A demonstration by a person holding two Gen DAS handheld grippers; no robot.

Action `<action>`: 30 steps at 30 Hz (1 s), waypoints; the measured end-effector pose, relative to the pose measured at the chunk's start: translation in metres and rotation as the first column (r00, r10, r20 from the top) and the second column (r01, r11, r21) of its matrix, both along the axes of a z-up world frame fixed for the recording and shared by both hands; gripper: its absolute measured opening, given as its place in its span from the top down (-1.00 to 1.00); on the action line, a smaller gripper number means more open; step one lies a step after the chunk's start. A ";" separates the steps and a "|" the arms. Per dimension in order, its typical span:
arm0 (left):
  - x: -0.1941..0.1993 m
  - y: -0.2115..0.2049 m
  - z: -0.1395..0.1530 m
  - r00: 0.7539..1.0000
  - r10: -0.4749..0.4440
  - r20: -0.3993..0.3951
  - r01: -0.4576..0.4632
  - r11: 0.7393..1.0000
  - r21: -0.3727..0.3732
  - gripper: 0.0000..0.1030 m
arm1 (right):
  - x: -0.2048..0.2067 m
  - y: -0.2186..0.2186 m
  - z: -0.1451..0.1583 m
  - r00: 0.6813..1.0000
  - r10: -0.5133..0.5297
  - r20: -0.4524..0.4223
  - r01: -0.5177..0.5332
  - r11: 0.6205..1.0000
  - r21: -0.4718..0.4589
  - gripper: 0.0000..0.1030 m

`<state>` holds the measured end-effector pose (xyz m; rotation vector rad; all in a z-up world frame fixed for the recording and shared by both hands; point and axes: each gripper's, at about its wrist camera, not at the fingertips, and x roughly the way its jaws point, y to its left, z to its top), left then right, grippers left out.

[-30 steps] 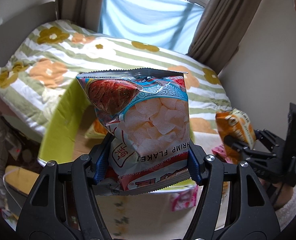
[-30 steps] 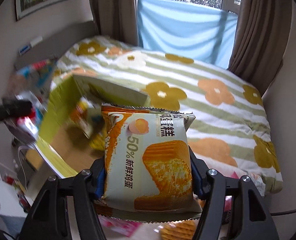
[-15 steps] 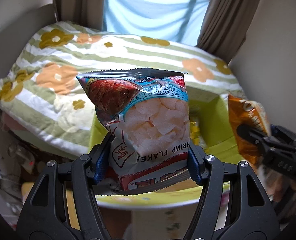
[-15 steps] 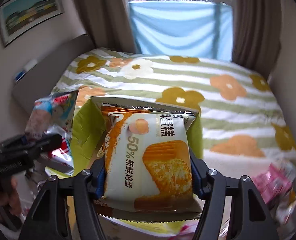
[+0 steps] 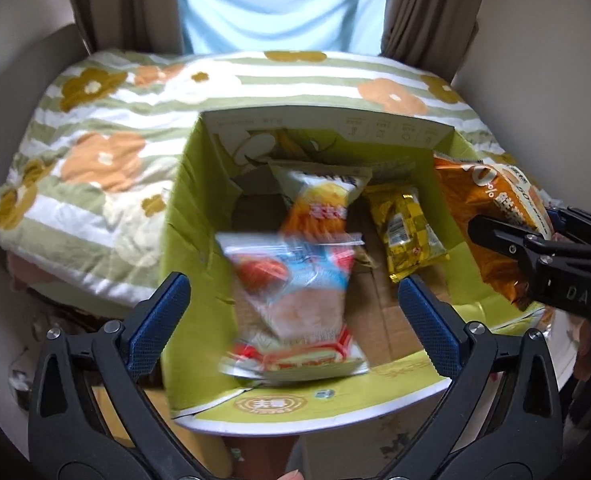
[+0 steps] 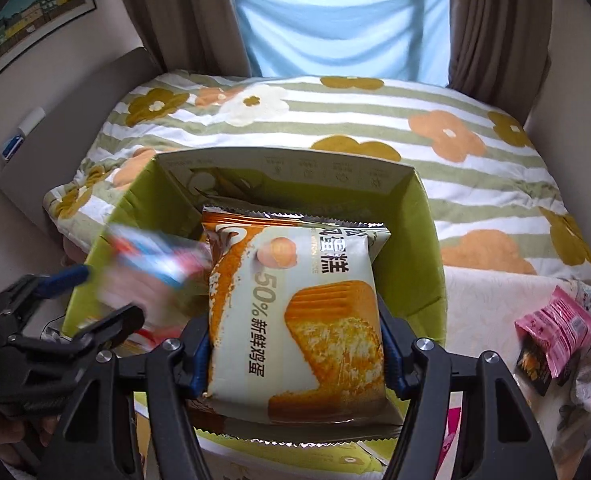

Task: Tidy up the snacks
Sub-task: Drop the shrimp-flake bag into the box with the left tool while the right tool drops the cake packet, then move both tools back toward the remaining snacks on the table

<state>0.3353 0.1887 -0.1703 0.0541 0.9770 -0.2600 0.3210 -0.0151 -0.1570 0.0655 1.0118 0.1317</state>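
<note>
The shrimp flakes bag (image 5: 291,304) is blurred and loose between the left gripper (image 5: 293,308) pads, touching neither, over the open green cardboard box (image 5: 183,216); the jaws have just been opening and now stand wide, so the bag reads as released and dropping into the box. Already in the box: an orange-and-white snack pack (image 5: 319,200) and a yellow packet (image 5: 407,232) on the cardboard floor. The right gripper (image 6: 295,344) is clenched on the egg cake bag (image 6: 303,320), held above the box's near-right part, next to go in by the look of it. Risks: the falling bag is wide and tilted, so it could catch the near wall or flap and hang on the rim or tip outside. The two grippers are close together over one opening, so lowering the cake bag now could clip the left gripper's finger or land on the shrimp bag and crush the flakes. The box sits at the edge of the flowered bedspread (image 6: 375,120), soft footing, so a knock could shift it. More snacks, including a pink packet (image 6: 559,332), lie outside to the right, not yet sorted.
</note>
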 end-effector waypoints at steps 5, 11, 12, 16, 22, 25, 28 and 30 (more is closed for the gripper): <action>-0.003 0.004 -0.004 0.999 0.025 -0.033 -0.024 0.999 0.021 -1.00 | -0.004 -0.003 -0.005 1.000 -0.008 -0.019 0.008 1.000 0.000 -0.20; -0.009 0.009 0.001 0.998 0.051 -0.038 -0.052 0.999 -0.015 -1.00 | -0.003 -0.002 -0.014 0.999 -0.014 -0.042 0.014 1.000 0.019 -0.35; -0.010 0.009 0.002 0.998 0.051 -0.035 -0.051 0.999 -0.011 -1.00 | -0.003 -0.004 -0.017 0.999 -0.023 -0.043 0.025 0.999 0.040 -0.66; -0.015 0.008 0.007 0.998 0.054 -0.023 -0.054 0.999 0.007 -1.00 | -0.005 -0.005 -0.020 1.000 -0.021 -0.023 0.023 0.995 0.097 -0.99; -0.026 0.011 0.013 0.998 0.066 -0.012 -0.066 0.998 0.006 -1.00 | -0.016 -0.008 -0.011 0.999 -0.017 0.027 0.015 0.997 0.082 -0.99; -0.031 0.009 0.018 0.998 0.061 0.004 -0.061 0.998 0.008 -1.00 | -0.020 -0.006 -0.007 1.000 0.001 0.020 -0.002 0.997 0.077 -0.99; -0.035 0.006 0.023 0.999 0.048 0.018 -0.048 0.999 0.007 -1.00 | -0.028 -0.007 -0.002 1.000 -0.014 0.020 0.012 0.998 0.058 -0.99; -0.038 0.003 0.026 0.999 0.037 0.023 -0.037 0.999 -0.001 -1.00 | -0.035 -0.008 0.003 0.999 -0.015 0.036 0.014 0.999 0.043 -0.99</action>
